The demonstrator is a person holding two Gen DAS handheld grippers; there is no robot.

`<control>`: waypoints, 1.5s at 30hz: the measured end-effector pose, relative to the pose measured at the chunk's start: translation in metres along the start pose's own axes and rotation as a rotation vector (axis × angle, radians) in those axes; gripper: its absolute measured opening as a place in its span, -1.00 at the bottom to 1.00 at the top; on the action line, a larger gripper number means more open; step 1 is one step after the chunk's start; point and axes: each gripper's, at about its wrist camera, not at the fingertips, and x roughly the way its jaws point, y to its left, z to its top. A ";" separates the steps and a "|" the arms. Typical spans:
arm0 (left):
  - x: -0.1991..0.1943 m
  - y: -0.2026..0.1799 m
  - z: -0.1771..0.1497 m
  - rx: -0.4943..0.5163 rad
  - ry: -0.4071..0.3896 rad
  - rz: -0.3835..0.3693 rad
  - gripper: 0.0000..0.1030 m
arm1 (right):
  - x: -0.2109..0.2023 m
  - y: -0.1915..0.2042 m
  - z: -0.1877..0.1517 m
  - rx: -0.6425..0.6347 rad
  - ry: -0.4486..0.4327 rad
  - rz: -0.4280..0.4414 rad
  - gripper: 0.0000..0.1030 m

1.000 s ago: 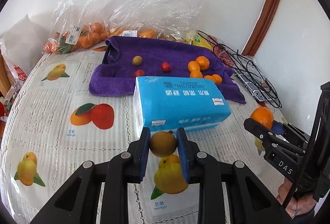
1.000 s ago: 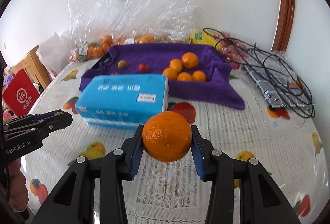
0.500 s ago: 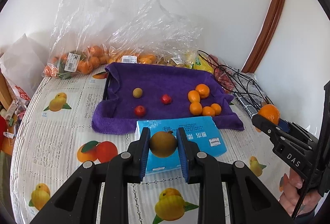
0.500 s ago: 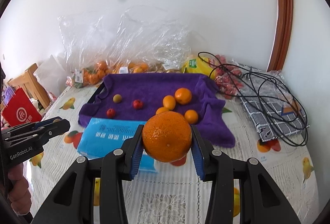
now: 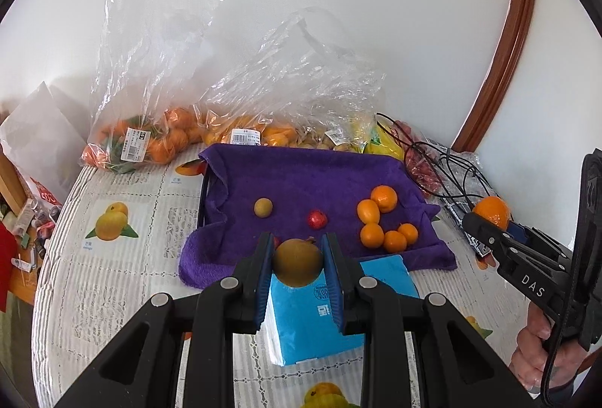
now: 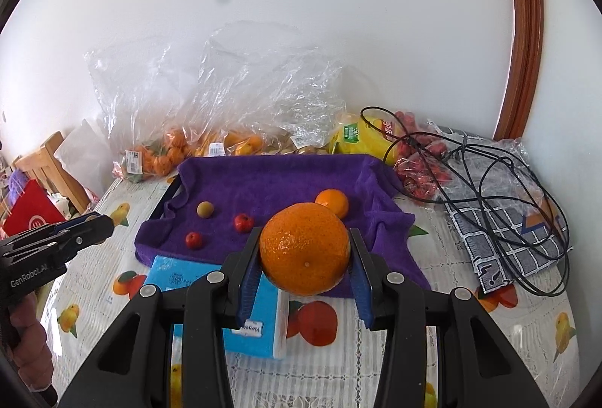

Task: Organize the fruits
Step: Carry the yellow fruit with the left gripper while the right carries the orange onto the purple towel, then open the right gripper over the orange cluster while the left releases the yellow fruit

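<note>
My left gripper (image 5: pixel 297 267) is shut on a small brown-green round fruit (image 5: pixel 297 267), held in the air above the blue tissue pack (image 5: pixel 312 321). My right gripper (image 6: pixel 305 254) is shut on a large orange (image 6: pixel 305 254), also raised above the table; it shows at the right of the left wrist view (image 5: pixel 491 212). Ahead lies a purple towel (image 5: pixel 301 182) over a dark tray, with a brown fruit (image 5: pixel 262 208), small red fruits (image 5: pixel 317 219) and several oranges (image 5: pixel 383 199) on it.
Clear plastic bags of oranges (image 5: pixel 158 141) and other fruit lie behind the towel by the wall. A yellow packet (image 6: pixel 361 137), red fruit bag (image 6: pixel 417 175), black cables (image 6: pixel 500 182) and a checked pouch (image 6: pixel 500 238) are at the right. The tablecloth (image 5: pixel 113 257) has fruit prints.
Both grippers have risen and tilted to look farther over the table, each still holding its fruit. The tissue pack now sits lower in both views and the towel is nearer the middle.
</note>
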 end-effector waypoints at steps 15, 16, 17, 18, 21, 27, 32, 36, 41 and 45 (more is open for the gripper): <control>0.042 0.020 0.020 -0.012 0.026 0.027 -0.51 | 0.054 0.000 0.014 -0.006 0.042 0.003 -0.17; 0.046 0.021 0.021 -0.013 0.030 0.027 -0.51 | 0.057 0.000 0.014 -0.002 0.046 0.003 -0.17; 0.048 0.022 0.022 -0.014 0.034 0.026 -0.51 | 0.061 -0.002 0.014 0.002 0.050 0.003 -0.17; 0.052 0.023 0.023 -0.014 0.039 0.026 -0.51 | 0.064 -0.002 0.014 0.005 0.053 0.003 -0.17; 0.060 0.023 0.025 -0.011 0.047 0.028 -0.51 | 0.072 -0.005 0.014 0.009 0.063 0.000 -0.17; 0.078 0.023 0.029 -0.009 0.064 0.026 -0.51 | 0.090 -0.012 0.016 0.009 0.075 -0.006 -0.17; 0.092 0.024 0.029 -0.011 0.082 0.016 -0.51 | 0.106 -0.015 0.016 0.011 0.091 -0.004 -0.17; 0.107 0.026 0.025 -0.007 0.105 0.014 -0.51 | 0.121 -0.017 0.012 0.023 0.113 0.000 -0.17; 0.122 0.030 0.021 -0.018 0.130 0.014 -0.51 | 0.138 -0.016 0.007 0.015 0.140 0.002 -0.17; 0.133 0.031 0.017 -0.024 0.144 0.006 -0.51 | 0.146 -0.015 0.003 0.013 0.155 0.005 -0.17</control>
